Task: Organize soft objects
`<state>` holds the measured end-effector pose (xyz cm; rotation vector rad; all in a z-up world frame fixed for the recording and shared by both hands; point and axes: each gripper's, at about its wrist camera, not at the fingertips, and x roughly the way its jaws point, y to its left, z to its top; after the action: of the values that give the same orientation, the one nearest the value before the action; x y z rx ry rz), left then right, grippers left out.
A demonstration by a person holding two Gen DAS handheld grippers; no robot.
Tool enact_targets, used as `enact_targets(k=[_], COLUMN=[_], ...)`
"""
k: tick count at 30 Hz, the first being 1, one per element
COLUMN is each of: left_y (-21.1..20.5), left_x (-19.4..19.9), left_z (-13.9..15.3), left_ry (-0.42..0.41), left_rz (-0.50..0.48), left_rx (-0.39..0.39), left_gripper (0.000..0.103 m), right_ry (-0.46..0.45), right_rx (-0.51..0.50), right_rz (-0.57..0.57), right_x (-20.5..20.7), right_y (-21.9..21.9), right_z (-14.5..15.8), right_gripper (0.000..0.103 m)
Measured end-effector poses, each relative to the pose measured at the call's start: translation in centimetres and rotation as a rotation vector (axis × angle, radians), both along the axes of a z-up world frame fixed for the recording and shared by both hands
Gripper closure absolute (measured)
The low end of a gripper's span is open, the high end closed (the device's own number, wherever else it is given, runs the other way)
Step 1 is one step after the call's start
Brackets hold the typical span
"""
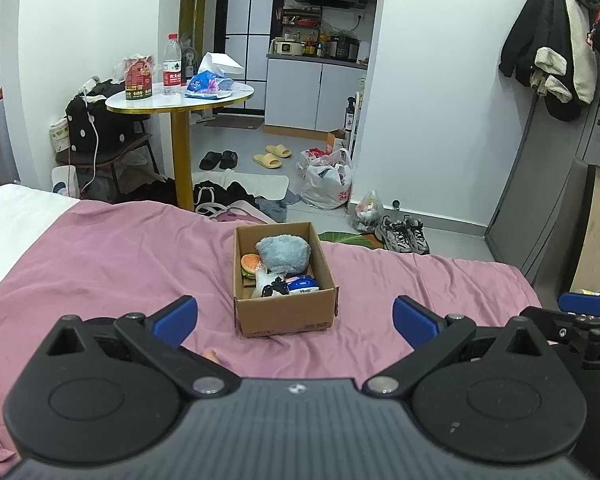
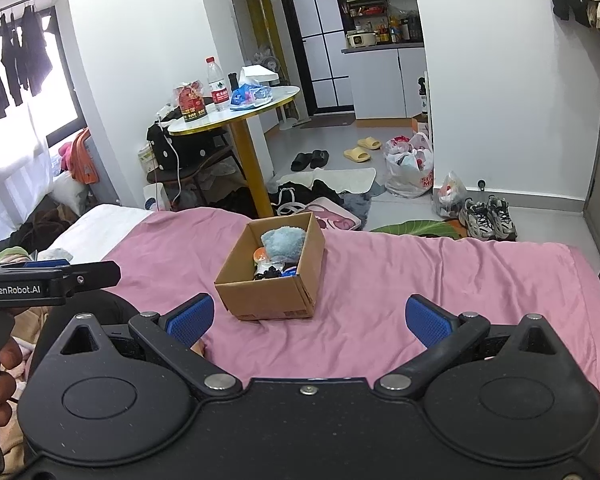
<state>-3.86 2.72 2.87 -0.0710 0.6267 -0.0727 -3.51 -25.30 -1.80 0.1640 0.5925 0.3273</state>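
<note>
Soft objects are sitting together inside an open cardboard box (image 1: 285, 312) that is resting on the pink bedsheet (image 1: 100, 248), ahead of both grippers and apart from them. A fluffy blue-grey plush (image 1: 283, 253) is taking up the far part of the box, a small burger-shaped toy (image 1: 250, 265) is lying against the left wall beside it, a blue and white tissue pack (image 1: 302, 285) is sitting near the front wall, and a small black item (image 1: 274, 287) is lying just left of that pack, though what it is cannot be told. In the left wrist view the box is lying between the two blue pads and beyond them, roughly centred; in the right wrist view the box (image 2: 268, 296) is sitting beyond the pads and closer to the left one. The left gripper (image 1: 295, 320) is hovering over the sheet with its jaws spread wide, holding nothing and touching nothing. The right gripper (image 2: 310, 320) is likewise hanging over the bed with its jaws wide apart and empty. Each gripper is showing at the edge of the other's view, well off to the side of the box. Past the foot of the bed, a round surface (image 1: 180, 98) on a gold leg is carrying a water bottle (image 1: 172, 65) and some packets.
</note>
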Motion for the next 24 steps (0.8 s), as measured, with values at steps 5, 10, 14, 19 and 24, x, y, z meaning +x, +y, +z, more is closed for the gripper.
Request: enact_targets(k=[5, 10, 14, 19, 24], left_y=[0.17, 0.22, 0.31, 0.26, 0.18], left_x=[0.11, 0.13, 0.15, 0.08, -0.14], left_z=[0.11, 0.04, 0.0, -0.3, -0.34], left_ry=[-0.001, 0.002, 0.002, 0.01, -0.008], left_rz=[0.0, 0.002, 0.001, -0.003, 0.001], left_rx=[0.002, 0.001, 0.0, -0.003, 0.008], left_gripper=[0.0, 0.0, 0.0, 0.0, 0.0], right_ry=[-0.001, 0.0, 0.002, 0.002, 0.007], right_rx=[-0.006, -0.006, -0.005, -0.008, -0.007], right_rz=[0.005, 0.005, 0.005, 0.005, 0.006], right_x=[-0.2, -0.13, -0.27, -0.23, -0.44], right_y=[0.23, 0.27, 0.2, 0.56, 0.72], right_z=[-0.04, 0.0, 0.02, 0.04, -0.13], right_gripper=[0.0, 0.0, 0.0, 0.0, 0.0])
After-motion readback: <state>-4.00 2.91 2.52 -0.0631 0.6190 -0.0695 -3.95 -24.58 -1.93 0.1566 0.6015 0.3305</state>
